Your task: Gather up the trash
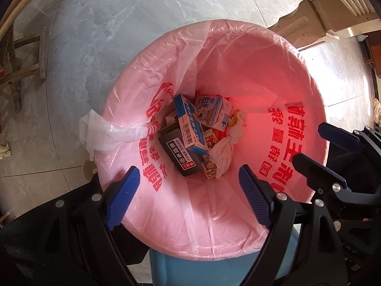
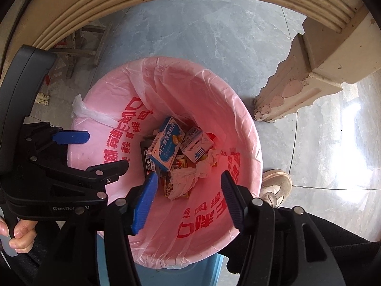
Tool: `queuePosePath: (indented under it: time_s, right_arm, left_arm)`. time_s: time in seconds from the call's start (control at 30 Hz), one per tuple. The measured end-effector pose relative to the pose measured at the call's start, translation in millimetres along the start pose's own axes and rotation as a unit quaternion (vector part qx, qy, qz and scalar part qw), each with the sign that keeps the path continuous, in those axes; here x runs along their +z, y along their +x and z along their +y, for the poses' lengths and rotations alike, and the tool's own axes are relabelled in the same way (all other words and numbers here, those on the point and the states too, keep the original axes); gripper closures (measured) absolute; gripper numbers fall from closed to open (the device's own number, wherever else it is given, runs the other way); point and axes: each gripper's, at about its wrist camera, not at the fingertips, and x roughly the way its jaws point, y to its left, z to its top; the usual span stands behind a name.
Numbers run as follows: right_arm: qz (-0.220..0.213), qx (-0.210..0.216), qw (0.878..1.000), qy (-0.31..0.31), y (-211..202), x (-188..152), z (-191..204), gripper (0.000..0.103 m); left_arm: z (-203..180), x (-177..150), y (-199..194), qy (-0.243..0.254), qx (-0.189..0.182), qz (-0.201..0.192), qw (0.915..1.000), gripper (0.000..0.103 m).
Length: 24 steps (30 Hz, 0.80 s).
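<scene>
Pink-lined bin (image 1: 238, 76) trash (image 1: 193, 128) below spread, empty fingers (image 1: 123, 197).

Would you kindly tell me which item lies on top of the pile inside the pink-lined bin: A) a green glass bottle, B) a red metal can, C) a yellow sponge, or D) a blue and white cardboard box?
D: a blue and white cardboard box rests uppermost on the trash, above a black flat packet and beside a crumpled white tissue, inside the pink plastic bin liner.

bag (image 1: 250, 76): pink, red lettering | bin (image 1: 214, 271): light blue | box (image 1: 190, 121): blue-white, barcode | floor (image 1: 142, 12): grey marbled
</scene>
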Motion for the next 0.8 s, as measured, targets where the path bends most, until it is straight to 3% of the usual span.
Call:
queuePosePath:
  time_s: [0.07,0.5,0.67,0.8]
  right_arm:
    - [-0.002,0.000,1.000,0.004,-2,-1,-1,0.040]
    - [-0.009,-0.007,1.000,0.007,-21,-8,4,0.040]
    - [-0.028,-0.021,0.999,0.011,-42,-15,8,0.040]
    - [-0.055,-0.020,0.998,0.020,-69,-24,9,0.040]
  left_arm:
    - [0,-1,-1,-0.005,-0.001,-0.001,1.0000,0.020]
    - [-10,-13,-20,-0.018,0.045,-0.031,0.9984,0.020]
    - [-18,-21,-40,-0.023,0.069,-0.059,0.9956,0.020]
    - [-22,-32,-61,-0.043,0.057,-0.081,0.9941,0.020]
